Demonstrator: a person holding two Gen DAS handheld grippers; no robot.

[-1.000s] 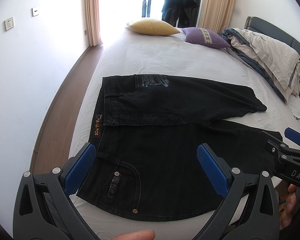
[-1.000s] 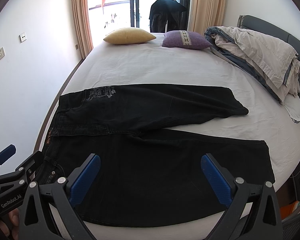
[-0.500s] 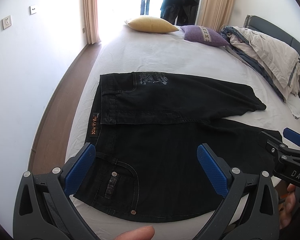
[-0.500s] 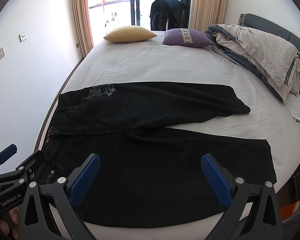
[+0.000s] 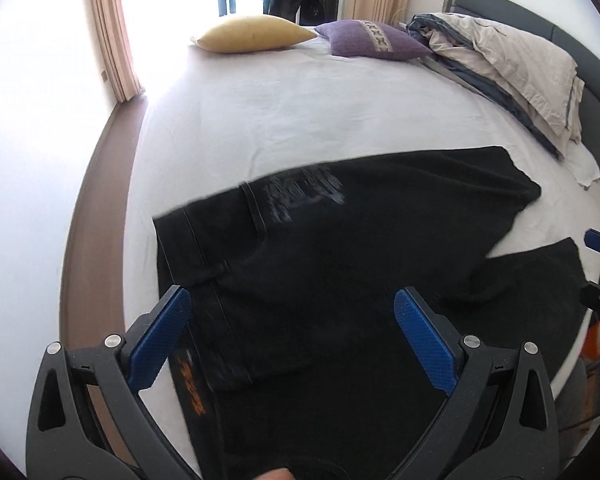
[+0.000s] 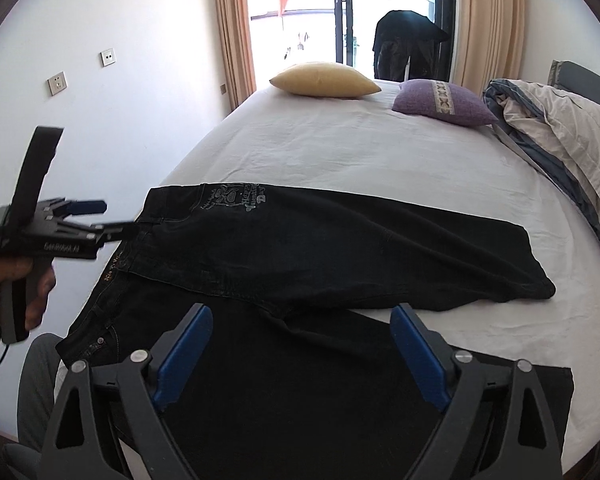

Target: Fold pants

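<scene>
Black pants [image 5: 340, 248] lie flat on the white bed [image 5: 300, 112], waistband to the left, legs to the right and spread apart. They also show in the right wrist view [image 6: 320, 248]. My left gripper [image 5: 296, 320] is open and empty, hovering above the waistband near its orange label [image 5: 192, 388]. From the right wrist view it [image 6: 96, 220] is at the waistband's left edge. My right gripper [image 6: 302, 348] is open and empty, low over the near leg by the crotch.
A yellow pillow [image 6: 324, 80] and a purple pillow [image 6: 444, 102] lie at the bed's far end. A heap of bedding [image 6: 560, 136] sits along the right side by the headboard. Wood floor [image 5: 96, 208] and a white wall run along the left.
My left gripper has moved forward and down toward the waistband; the view is blurred with motion. My right gripper has dropped lower and closer to the near leg. The pants have not moved.
</scene>
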